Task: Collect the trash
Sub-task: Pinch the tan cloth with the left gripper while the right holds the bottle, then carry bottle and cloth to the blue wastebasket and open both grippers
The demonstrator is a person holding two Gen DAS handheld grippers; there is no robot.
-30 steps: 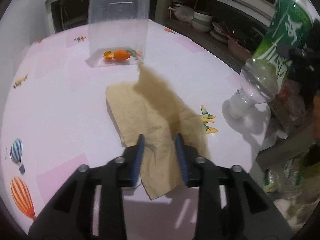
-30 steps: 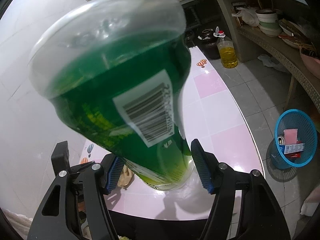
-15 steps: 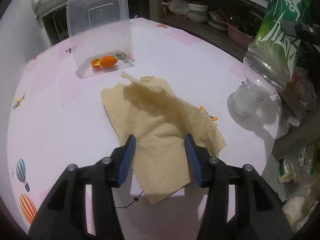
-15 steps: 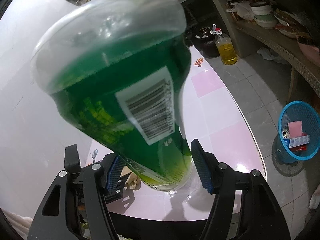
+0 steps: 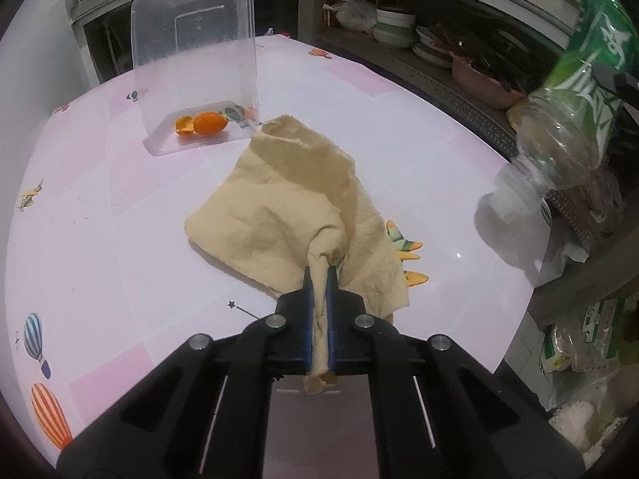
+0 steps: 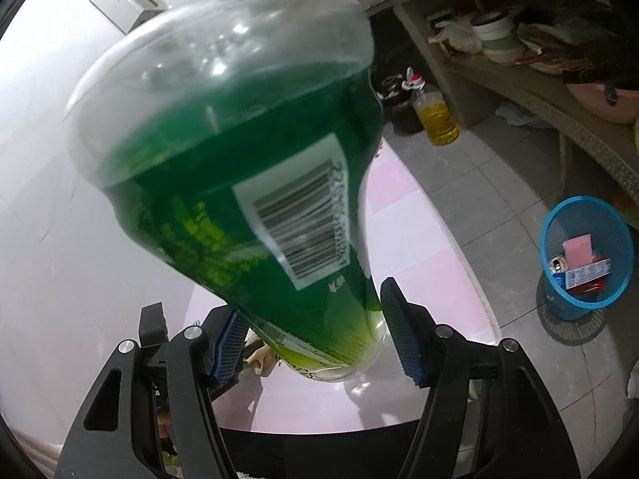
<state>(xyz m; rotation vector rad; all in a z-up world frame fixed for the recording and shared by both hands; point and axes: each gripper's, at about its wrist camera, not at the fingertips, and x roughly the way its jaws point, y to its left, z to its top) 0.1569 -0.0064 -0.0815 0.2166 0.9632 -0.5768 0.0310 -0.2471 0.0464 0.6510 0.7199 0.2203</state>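
Now my left gripper (image 5: 319, 299) has its fingers pinched tight on a fold of the cloth (image 5: 287, 207). My right gripper (image 6: 315, 343) clamps the bottle (image 6: 247, 159), neck downward. I fear it slips before the basket (image 6: 587, 255), beyond them.

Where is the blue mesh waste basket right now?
In the right wrist view, the blue mesh waste basket stands on the grey tiled floor at far right, beyond the pink table's edge, below the cluttered shelf.
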